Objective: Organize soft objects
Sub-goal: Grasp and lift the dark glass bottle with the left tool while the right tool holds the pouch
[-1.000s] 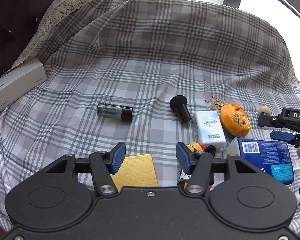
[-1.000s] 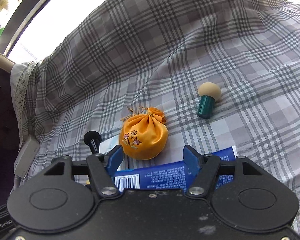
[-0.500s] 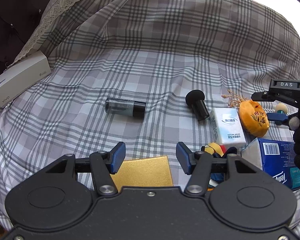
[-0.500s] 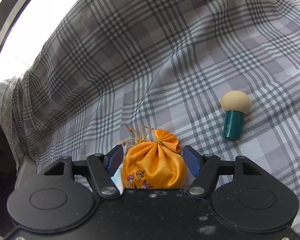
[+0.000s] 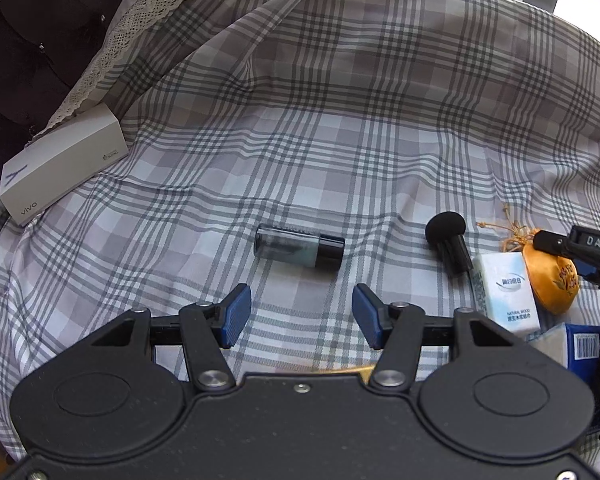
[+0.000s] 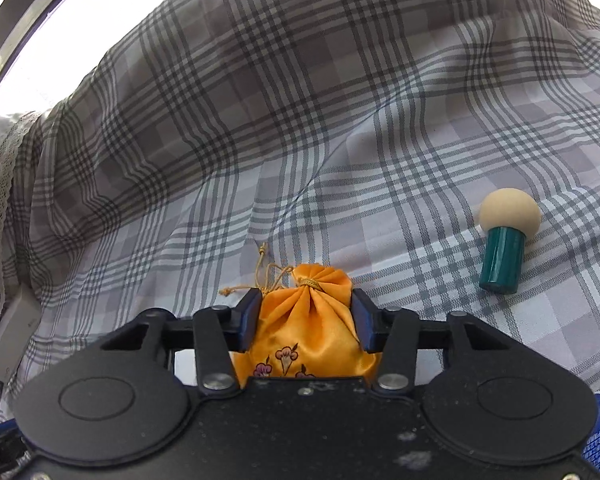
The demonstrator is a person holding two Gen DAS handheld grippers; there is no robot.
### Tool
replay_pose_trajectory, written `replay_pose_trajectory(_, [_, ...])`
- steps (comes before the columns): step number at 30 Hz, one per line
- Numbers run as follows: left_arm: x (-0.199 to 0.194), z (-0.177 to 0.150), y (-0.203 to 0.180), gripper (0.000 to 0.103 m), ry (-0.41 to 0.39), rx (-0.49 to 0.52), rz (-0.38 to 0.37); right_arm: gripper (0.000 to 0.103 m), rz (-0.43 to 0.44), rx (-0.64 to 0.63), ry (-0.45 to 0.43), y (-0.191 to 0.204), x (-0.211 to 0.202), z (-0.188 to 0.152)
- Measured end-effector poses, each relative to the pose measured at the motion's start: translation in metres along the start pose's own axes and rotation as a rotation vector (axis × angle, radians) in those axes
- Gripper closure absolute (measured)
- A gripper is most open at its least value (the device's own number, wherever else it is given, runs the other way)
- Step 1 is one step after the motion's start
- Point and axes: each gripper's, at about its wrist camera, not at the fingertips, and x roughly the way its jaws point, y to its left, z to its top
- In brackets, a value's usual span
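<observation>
An orange satin pouch (image 6: pixel 306 328) with embroidered flowers and a gold drawstring lies on the plaid cloth. My right gripper (image 6: pixel 305 322) has its blue pads pressed on both sides of the pouch. The pouch also shows in the left wrist view (image 5: pixel 552 284) at the far right, with the right gripper (image 5: pixel 576 256) over it. My left gripper (image 5: pixel 300 320) is open and empty above the cloth, near a dark-capped bottle (image 5: pixel 300 246).
A beige sponge on a green handle (image 6: pixel 506 236) lies right of the pouch. A black sponge puff (image 5: pixel 450 240), a white tissue pack (image 5: pixel 506 292) and a blue pack (image 5: pixel 580 350) lie at the right. A white vivo box (image 5: pixel 60 168) sits at the far left.
My right gripper has moved forward over the orange pouch and its pads have closed on it. The left gripper has shifted forward, so the yellow pad below it is almost out of view.
</observation>
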Motion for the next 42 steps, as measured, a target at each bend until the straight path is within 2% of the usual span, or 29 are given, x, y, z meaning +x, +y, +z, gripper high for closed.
replay_pose_trajectory(4, [0.011, 0.012, 0.005, 0.049, 0.009, -0.023, 0.011, 0.063, 0.075, 0.056, -0.050, -0.013, -0.006, -0.003])
replay_pose_trajectory(8, [0.025, 0.021, 0.005, 0.048, 0.018, -0.034, 0.027, 0.064, 0.113, 0.095, -0.116, -0.023, -0.014, -0.007])
replay_pose_trajectory(14, [0.042, 0.030, 0.000, 0.049, 0.059, -0.094, 0.002, 0.064, 0.087, 0.050, -0.170, -0.016, -0.017, -0.012])
replay_pose_trajectory(20, [0.064, 0.039, 0.001, 0.049, 0.093, -0.196, 0.037, 0.064, 0.086, 0.024, -0.189, -0.013, -0.019, -0.014])
replay_pose_trajectory(28, [0.093, 0.038, 0.005, 0.049, 0.169, -0.261, 0.053, 0.064, 0.085, 0.020, -0.188, -0.013, -0.018, -0.015])
replay_pose_trajectory(31, [0.094, 0.038, 0.002, 0.052, 0.154, -0.244, 0.066, 0.064, 0.089, 0.022, -0.188, -0.013, -0.019, -0.015])
replay_pose_trajectory(35, [0.091, 0.036, 0.000, 0.070, 0.145, -0.229, 0.028, 0.064, 0.091, 0.022, -0.191, -0.013, -0.019, -0.015])
replay_pose_trajectory(42, [0.080, 0.034, -0.010, 0.073, 0.140, -0.192, -0.031, 0.064, 0.097, 0.029, -0.195, -0.014, -0.020, -0.016])
